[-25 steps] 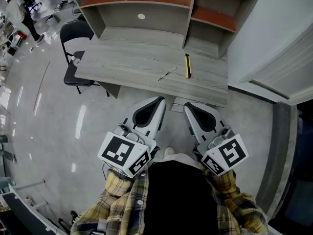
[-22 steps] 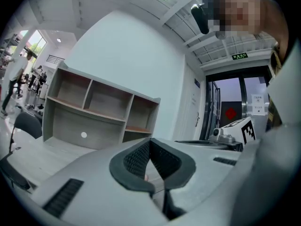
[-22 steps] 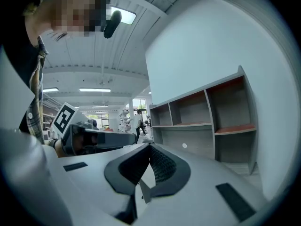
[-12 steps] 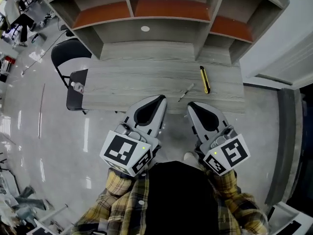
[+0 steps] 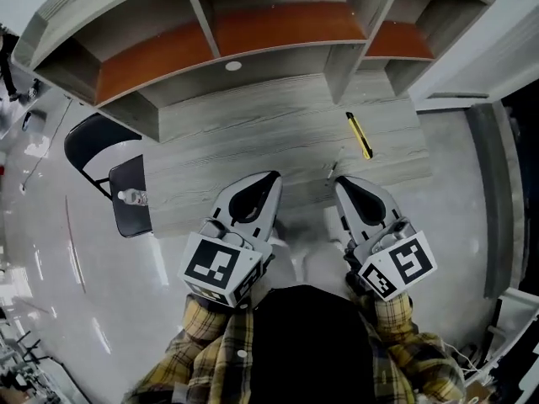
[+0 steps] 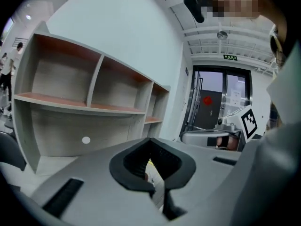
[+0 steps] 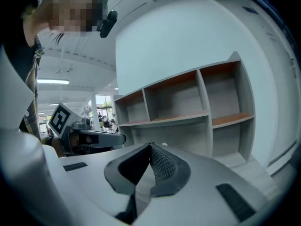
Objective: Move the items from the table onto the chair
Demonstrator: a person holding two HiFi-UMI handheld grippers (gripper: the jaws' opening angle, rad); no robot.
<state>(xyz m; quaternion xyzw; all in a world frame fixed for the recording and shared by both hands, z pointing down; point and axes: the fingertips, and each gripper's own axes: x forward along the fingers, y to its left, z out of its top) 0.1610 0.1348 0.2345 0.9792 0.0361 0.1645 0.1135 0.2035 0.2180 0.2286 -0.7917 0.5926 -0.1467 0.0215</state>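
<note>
A yellow utility knife (image 5: 362,135) lies on the right part of the grey wooden table (image 5: 253,133). A thin grey tool (image 5: 331,170) lies just past the tip of my right gripper (image 5: 340,183), partly hidden by it. At the table's left end stands a black chair (image 5: 128,217) with a small clear bottle (image 5: 130,197) on its seat. My left gripper (image 5: 271,178) hovers over the table's front edge. Both grippers are shut and hold nothing; each gripper view shows the jaws closed tip to tip: left gripper (image 6: 150,140), right gripper (image 7: 150,146).
A hutch with several open compartments and orange-brown shelf boards (image 5: 253,28) rises along the back of the table. Glossy grey floor (image 5: 76,293) lies left of the chair. A white wall and door frame (image 5: 480,66) stand at the right.
The view has moved forward and over the table. Both gripper tips, earlier short of the front edge, now reach over it. The jaws have stayed shut.
</note>
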